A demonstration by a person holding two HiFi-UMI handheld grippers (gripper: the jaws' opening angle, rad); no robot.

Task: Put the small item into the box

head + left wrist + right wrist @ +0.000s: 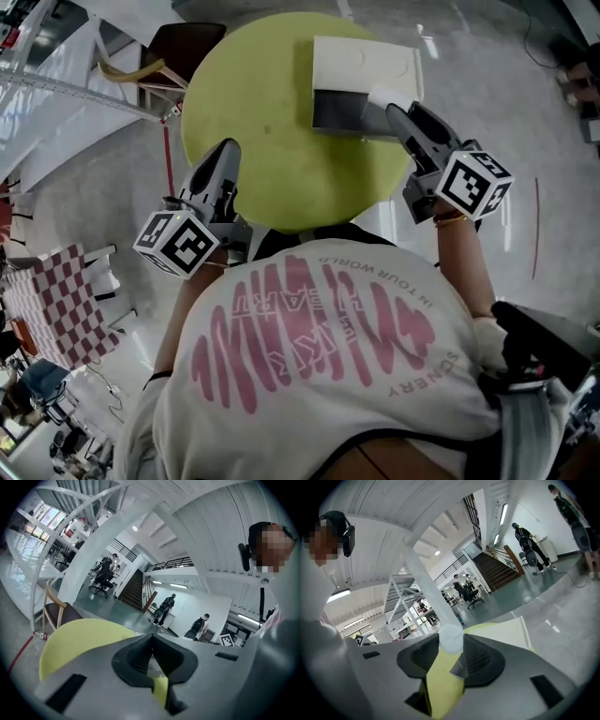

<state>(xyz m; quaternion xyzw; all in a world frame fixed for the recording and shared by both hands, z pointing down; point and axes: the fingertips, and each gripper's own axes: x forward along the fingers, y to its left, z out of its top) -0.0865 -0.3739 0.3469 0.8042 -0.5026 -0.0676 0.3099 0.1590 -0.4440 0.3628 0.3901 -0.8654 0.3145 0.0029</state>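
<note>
**Small white item pinched in the right gripper, right by the box**

Closest to the camera is the person's white T-shirt [319, 356] with pink print. Just past it are two grippers, each carrying one marker cube [178, 242].

The left gripper [225, 152] hangs at the table's near left edge. Its jaws are closed tip to tip with nothing in them. The right gripper [401, 112] reaches further out on the right. Its jaws stand fairly wide but are clamped on the one small item [451, 637], a round white thing pinched at the very tips, just at the box's near right corner.

The surface is one round yellow-green table [262, 141] with a matte top. One white box [361, 58] sits on its far right part, grey along its near side.

Beyond that there's a glossy pale grey floor [487, 94]. One wooden chair [178, 47] with a dark seat stands at the table's far left, and there's a red-and-white checkered thing [61, 291] off to the left.

The room is a big open hall with white steel trusses and a staircase [136, 585]. Two people [166, 606] stand far off beside the stairs.
</note>
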